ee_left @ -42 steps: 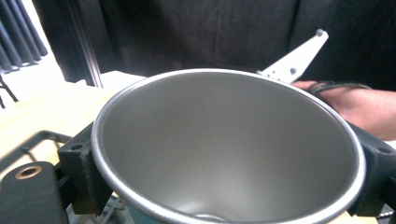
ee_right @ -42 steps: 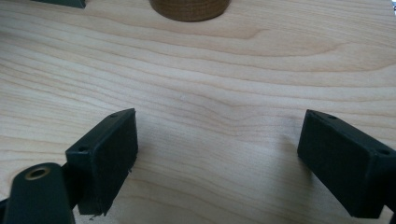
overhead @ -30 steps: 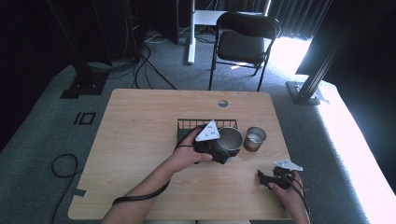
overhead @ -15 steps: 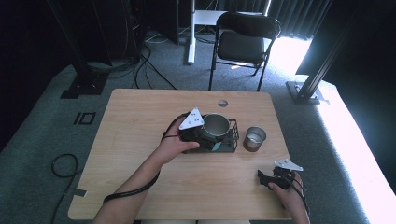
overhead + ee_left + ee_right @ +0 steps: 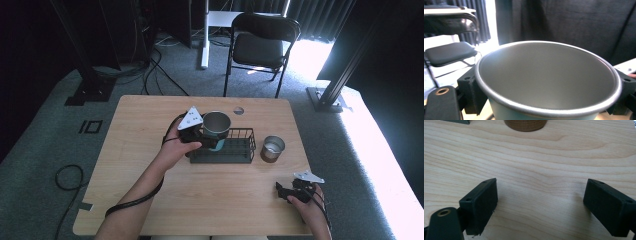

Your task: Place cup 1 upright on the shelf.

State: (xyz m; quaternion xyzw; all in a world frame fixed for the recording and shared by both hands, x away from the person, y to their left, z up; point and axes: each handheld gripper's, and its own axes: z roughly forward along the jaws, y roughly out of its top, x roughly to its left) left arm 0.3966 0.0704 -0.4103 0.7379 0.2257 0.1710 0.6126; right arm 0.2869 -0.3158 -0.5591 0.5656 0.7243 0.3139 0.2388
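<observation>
A teal metal cup (image 5: 216,125) with a silver rim is held upright above the left end of the black wire rack (image 5: 235,150), my left gripper (image 5: 202,134) shut on its sides. In the left gripper view the cup (image 5: 549,82) sits between both jaws, its bare inside facing the camera. A second, brown-sided metal cup (image 5: 272,148) stands on the table just right of the rack; its base (image 5: 525,124) shows at the top of the right gripper view. My right gripper (image 5: 281,191) rests low near the table's front right, open, over bare wood (image 5: 536,170).
The wooden table (image 5: 140,150) has a small round grommet (image 5: 238,110) near its far edge. A black folding chair (image 5: 262,45) stands beyond the table, with cables on the grey carpet at far left. Bright light falls on the floor at right.
My left gripper has carried the teal cup up and to the left, from beside the rack to above its left end. The right gripper has stayed put.
</observation>
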